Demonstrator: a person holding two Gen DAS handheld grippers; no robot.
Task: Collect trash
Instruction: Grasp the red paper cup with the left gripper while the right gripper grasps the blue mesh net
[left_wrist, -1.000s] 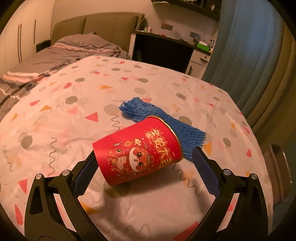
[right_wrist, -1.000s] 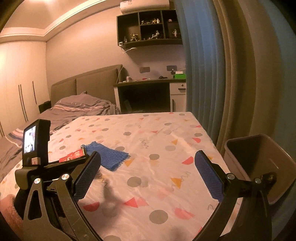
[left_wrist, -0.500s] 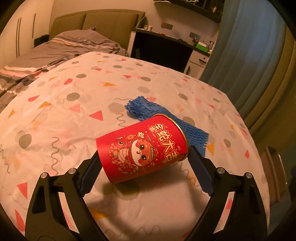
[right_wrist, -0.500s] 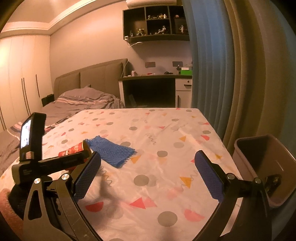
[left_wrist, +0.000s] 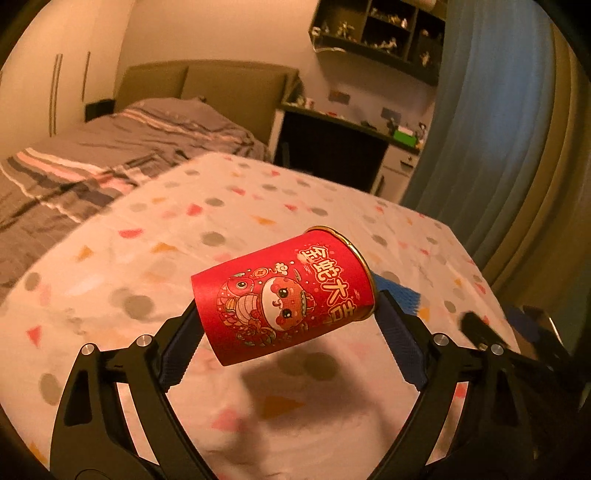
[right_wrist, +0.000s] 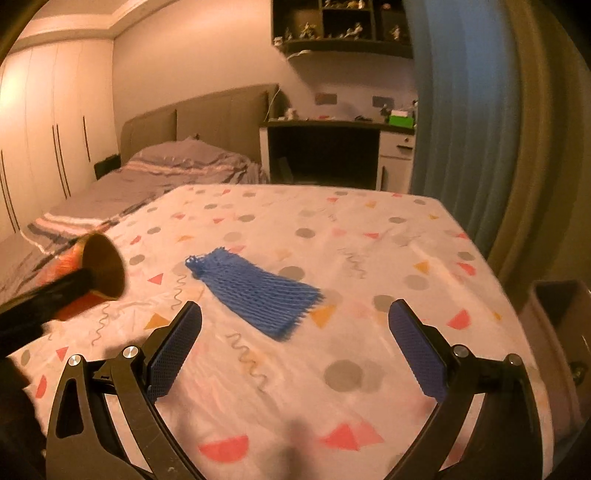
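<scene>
My left gripper (left_wrist: 291, 325) is shut on a red paper cup (left_wrist: 284, 295) with a cartoon print, held on its side above the patterned bedsheet. In the right wrist view the cup's open mouth (right_wrist: 101, 267) shows at the left, lifted off the sheet. A blue foam net sleeve (right_wrist: 255, 293) lies flat on the sheet ahead of my right gripper (right_wrist: 295, 339), which is open and empty above the sheet. In the left wrist view only a corner of the net (left_wrist: 400, 295) shows behind the cup.
A brown trash bin (right_wrist: 557, 332) stands beside the bed at the right edge. Blue and olive curtains (right_wrist: 480, 129) hang on the right. A desk (right_wrist: 332, 151) and headboard stand at the back, a grey striped duvet (left_wrist: 92, 162) at the left.
My left gripper closed on the red cup and lifted it off the sheet. My right gripper moved forward toward the blue net and stayed open.
</scene>
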